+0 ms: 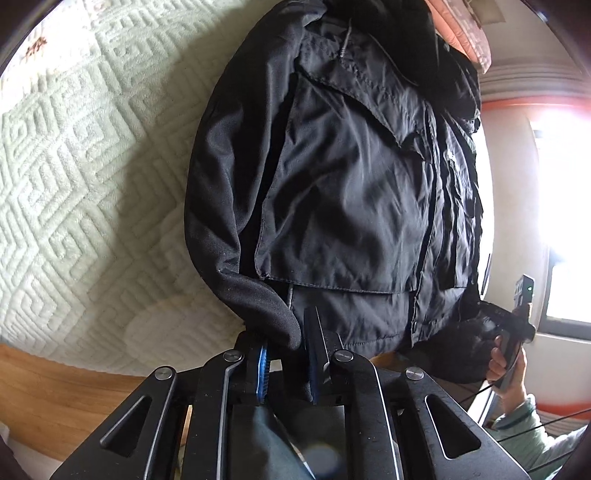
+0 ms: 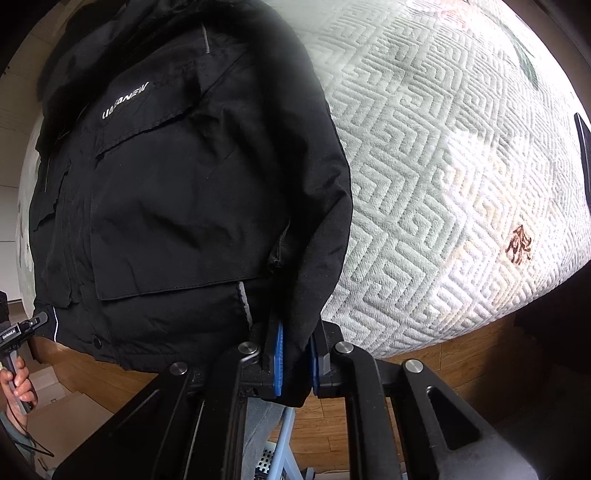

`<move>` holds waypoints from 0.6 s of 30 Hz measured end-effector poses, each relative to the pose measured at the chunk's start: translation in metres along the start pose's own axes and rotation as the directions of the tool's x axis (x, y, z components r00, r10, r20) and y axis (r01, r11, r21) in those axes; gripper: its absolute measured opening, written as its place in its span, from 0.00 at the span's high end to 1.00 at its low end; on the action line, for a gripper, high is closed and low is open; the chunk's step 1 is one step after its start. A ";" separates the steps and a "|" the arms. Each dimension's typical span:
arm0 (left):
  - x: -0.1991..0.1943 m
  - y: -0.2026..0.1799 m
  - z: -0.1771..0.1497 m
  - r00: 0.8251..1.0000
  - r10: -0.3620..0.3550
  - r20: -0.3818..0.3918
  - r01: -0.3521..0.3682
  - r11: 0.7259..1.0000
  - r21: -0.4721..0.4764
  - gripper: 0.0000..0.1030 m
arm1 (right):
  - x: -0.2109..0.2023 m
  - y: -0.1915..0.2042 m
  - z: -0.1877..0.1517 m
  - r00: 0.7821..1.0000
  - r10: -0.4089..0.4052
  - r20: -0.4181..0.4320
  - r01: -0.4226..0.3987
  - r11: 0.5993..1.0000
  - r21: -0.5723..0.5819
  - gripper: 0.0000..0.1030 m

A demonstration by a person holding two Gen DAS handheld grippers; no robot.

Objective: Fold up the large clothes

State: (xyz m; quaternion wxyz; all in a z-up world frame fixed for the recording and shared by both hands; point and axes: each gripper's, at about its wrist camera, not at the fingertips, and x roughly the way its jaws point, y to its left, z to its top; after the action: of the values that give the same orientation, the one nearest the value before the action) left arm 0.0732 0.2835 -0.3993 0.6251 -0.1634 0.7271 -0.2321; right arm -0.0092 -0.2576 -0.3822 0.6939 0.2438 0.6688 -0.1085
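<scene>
A large black jacket with flap pockets and a fur-trimmed hood lies front up on a pale green quilted bed. My left gripper is shut on the cuff of its left sleeve at the bed's near edge. My right gripper is shut on the cuff of the other sleeve. The jacket shows white lettering on its chest in the right wrist view. The right gripper also shows in the left wrist view, held by a hand.
The quilted bed cover spreads to both sides of the jacket. A wooden bed frame edge and wood floor lie below. A pink pillow sits by the hood. A bright window is at the right.
</scene>
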 end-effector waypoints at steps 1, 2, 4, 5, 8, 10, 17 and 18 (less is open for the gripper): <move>0.001 0.004 0.001 1.000 -0.017 -0.006 0.017 1.000 -0.014 0.84 | 0.007 -0.004 -0.003 1.000 -0.005 -0.008 0.005 1.000 -0.003 0.83; 0.003 0.006 0.001 1.000 -0.029 -0.010 0.029 0.999 -0.020 0.84 | 0.011 -0.005 -0.001 1.000 -0.015 -0.019 0.015 1.000 -0.005 0.82; 0.004 0.014 0.002 0.999 -0.039 -0.021 0.039 0.999 -0.036 0.82 | 0.018 -0.006 0.004 0.999 -0.011 -0.034 0.011 1.000 -0.002 0.78; 0.004 0.015 0.002 0.999 -0.035 -0.024 0.034 0.999 -0.041 0.82 | 0.019 -0.006 0.005 0.999 -0.004 -0.035 0.004 1.000 0.003 0.77; 0.002 0.013 0.003 1.000 -0.016 -0.017 0.016 0.999 -0.039 0.86 | 0.017 -0.007 0.008 1.000 0.003 -0.029 -0.003 1.000 -0.002 0.82; -0.004 0.005 0.005 1.000 0.000 -0.002 0.000 1.000 -0.028 0.89 | 0.007 -0.005 0.008 1.000 0.000 -0.013 -0.001 1.000 -0.021 0.86; -0.053 -0.021 0.031 0.994 -0.059 0.089 0.066 0.995 -0.079 0.90 | -0.052 0.017 0.033 1.000 -0.025 0.013 0.027 0.990 -0.136 0.89; -0.061 -0.027 0.039 0.992 -0.065 0.108 0.075 0.994 -0.083 0.90 | -0.062 0.022 0.039 1.000 -0.018 0.014 0.020 0.988 -0.153 0.89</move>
State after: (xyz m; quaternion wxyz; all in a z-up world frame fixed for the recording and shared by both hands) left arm 0.1203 0.2878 -0.3377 0.6462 -0.2279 0.6965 -0.2130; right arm 0.0310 -0.2683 -0.3175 0.7139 0.1826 0.6730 -0.0647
